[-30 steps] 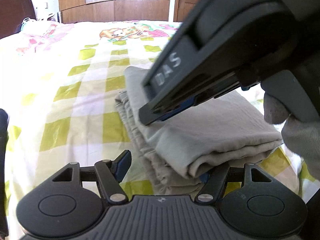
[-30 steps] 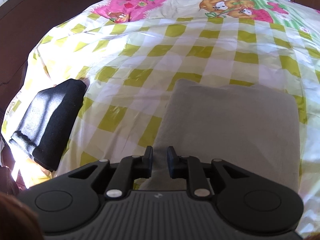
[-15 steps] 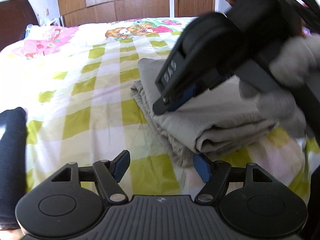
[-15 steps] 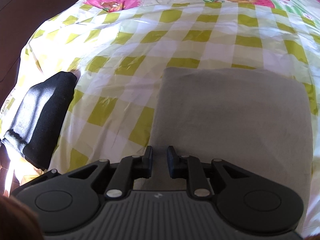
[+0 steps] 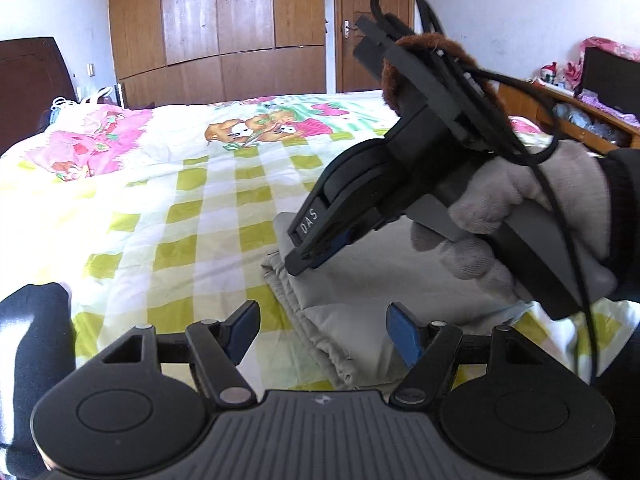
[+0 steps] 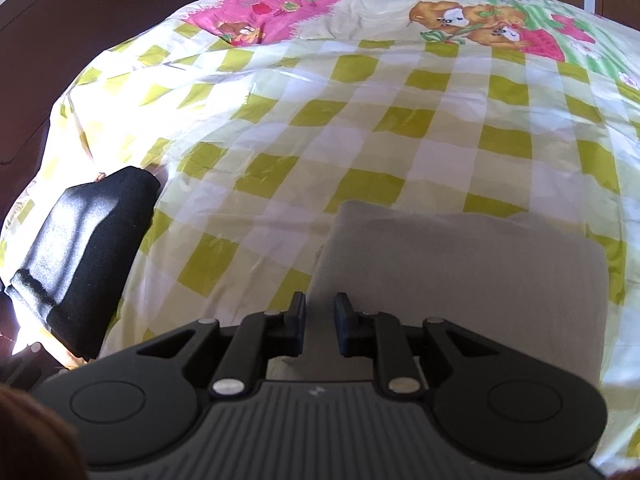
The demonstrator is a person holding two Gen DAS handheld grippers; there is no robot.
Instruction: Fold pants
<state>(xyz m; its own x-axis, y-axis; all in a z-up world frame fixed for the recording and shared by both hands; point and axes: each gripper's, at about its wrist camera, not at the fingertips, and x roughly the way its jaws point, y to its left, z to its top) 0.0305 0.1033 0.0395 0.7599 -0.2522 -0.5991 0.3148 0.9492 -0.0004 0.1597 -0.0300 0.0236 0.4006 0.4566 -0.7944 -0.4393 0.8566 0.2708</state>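
pants [image 5: 384,280]: folded grey stack on the bed [image 5: 200,216], near edge
left gripper [image 5: 322,330]: released, empty, above the stack's edge
right gripper [image 6: 320,322]: narrow gap, grasping nothing, over stack top
risk: a fingertip snagging the top layer could undo the fold

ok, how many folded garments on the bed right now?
2. The grey pants lie folded on the checked bedspread just ahead of both claws; a black folded garment sits at the bed's left edge. More may lie out of view.
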